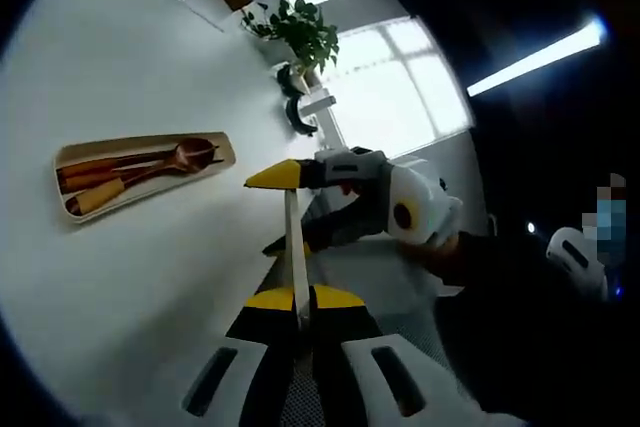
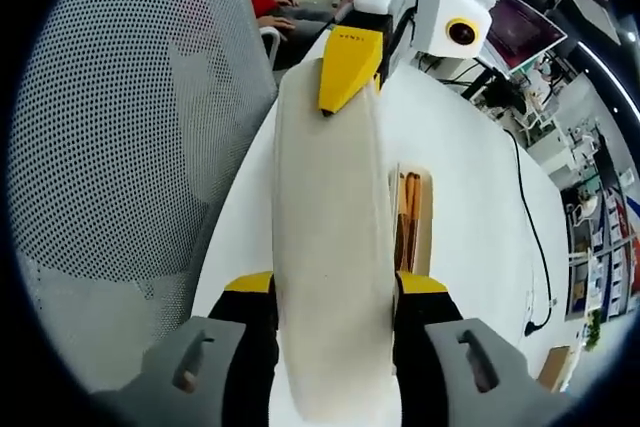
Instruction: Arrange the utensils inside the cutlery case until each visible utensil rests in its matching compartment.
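Lid held between both hand-held grippers, above the worktop.

The cream lid, a long flat panel, is gripped at one end by the right hand-held gripper, jaws spread across its width; the far end is pinched by the left hand-held gripper, jaws closed on its thin edge. The open case lies on the white worktop, well apart, with wooden utensils inside; their compartments cannot be made out. The lid appears light and stiff, perhaps slippery; holds at the ends suit it.
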The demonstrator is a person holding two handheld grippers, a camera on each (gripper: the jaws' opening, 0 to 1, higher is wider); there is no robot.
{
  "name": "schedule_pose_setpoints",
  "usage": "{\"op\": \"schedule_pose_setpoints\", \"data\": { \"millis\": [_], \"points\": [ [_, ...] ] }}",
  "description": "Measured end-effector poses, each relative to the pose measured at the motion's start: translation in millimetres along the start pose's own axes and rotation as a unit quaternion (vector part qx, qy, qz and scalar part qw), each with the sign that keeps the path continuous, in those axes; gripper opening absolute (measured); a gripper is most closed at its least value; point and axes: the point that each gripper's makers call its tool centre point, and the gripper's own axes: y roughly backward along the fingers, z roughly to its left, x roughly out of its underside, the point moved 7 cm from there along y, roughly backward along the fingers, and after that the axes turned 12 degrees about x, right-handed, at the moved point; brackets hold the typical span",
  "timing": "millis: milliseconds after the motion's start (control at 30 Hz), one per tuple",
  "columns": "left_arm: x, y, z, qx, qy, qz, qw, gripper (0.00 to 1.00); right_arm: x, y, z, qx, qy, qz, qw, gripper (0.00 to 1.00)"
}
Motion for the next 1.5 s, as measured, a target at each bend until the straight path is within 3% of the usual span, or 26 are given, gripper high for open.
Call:
{"op": "schedule_pose_setpoints", "data": {
  "millis": [167,333,500,600,667,767,867,1000,1100,1167,1233,1300,1500],
  "points": [
    [0.8,2.7,-0.2,0.003,0.004,-0.002,1.0,0.04,-3.0,4.2,1.5,0.004,0.009,0.005,0.9999,0.45],
    [0.1,4.5,-0.9,0.004,0.004,-0.005,1.0,0.04,-5.4,8.1,0.5,0.005,-0.011,-0.003,0.9999,0.48],
    [-0.9,4.5,-0.1,0.006,0.008,-0.007,0.9999,0.04,-4.0,8.4,-0.1,0.001,-0.027,0.008,0.9996,0.4],
    [-5.4,6.4,0.2,0.012,0.023,-0.035,0.999,0.04,-4.3,9.0,0.3,0.002,-0.06,0.009,0.9982,0.4],
    [-12.2,8.8,2.0,0.022,0.013,-0.075,0.9968,0.05,-3.9,10.1,-1.7,0.004,-0.09,0.006,0.9959,0.4],
    [-9.1,10.4,-0.6,0.038,0.021,-0.067,0.9968,0.1,-0.9,11.1,-5.3,0.005,-0.101,0.008,0.9948,0.39],
    [-10.6,11.0,1.9,0.011,-0.008,-0.058,0.9983,0.05,-0.3,11.8,-5.3,0.004,-0.106,0.009,0.9943,0.39],
    [-19.5,13.5,3.3,0.008,-0.021,-0.08,0.9966,0.04,0.7,10.8,-9.1,0.004,-0.128,0.01,0.9917,0.39],
    [-28.3,16.7,10.9,-0.029,-0.028,-0.104,0.9938,0.06,3.0,10.1,-16.1,0.016,-0.137,0.014,0.9904,0.39],
    [-31.5,14.5,8.3,-0.023,-0.034,-0.109,0.9932,0.06,5.3,7.6,-20.1,0.023,-0.136,0.02,0.9903,0.39],
    [-38.5,14.9,11.6,-0.045,-0.055,-0.12,0.9903,0.07,8.8,4.5,-25.2,0.029,-0.142,0.03,0.989,0.39],
    [-42.3,14.4,11.6,-0.046,-0.055,-0.127,0.9893,0.07,11.9,1.7,-29.9,0.03,-0.149,0.034,0.9879,0.39],
    [-52.5,22.9,26.2,-0.091,-0.059,-0.148,0.983,0.12,19.5,-6.3,-43.8,0.023,-0.159,0.048,0.9857,0.38]
  ]
}}
